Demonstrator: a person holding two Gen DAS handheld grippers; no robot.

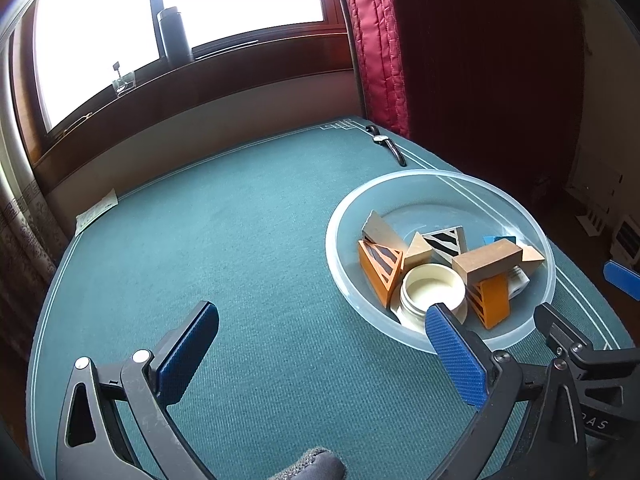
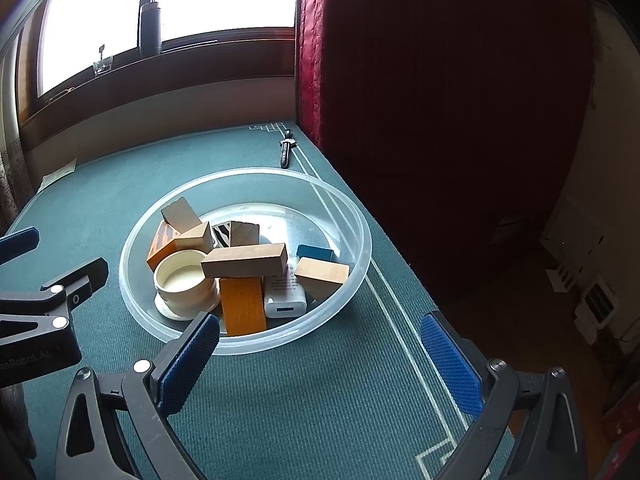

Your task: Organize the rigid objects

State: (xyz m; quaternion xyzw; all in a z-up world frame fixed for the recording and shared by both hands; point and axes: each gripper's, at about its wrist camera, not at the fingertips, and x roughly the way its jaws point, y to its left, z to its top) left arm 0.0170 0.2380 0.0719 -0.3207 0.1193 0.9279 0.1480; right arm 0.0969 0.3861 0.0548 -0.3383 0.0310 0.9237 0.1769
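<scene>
A: Where are the rigid objects found?

B: They are piled in the clear plastic bowl (image 2: 352,216) on the green tabletop (image 1: 240,240): wooden blocks, an orange wedge (image 2: 242,304), a cream jar (image 2: 186,280) and a white charger (image 2: 285,300). A long wooden block (image 2: 244,260) is laid across the heap.

A: How would that block be judged to handle?

B: It is judged light, stiff and smooth, unlikely to be damaged. It would best be taken across its narrow sides at mid-length, since neighbours may be disturbed.

A: And the jaws?

B: The left gripper (image 1: 320,344) and the right gripper (image 2: 320,360) are both seen spread wide, with nothing held.
</scene>
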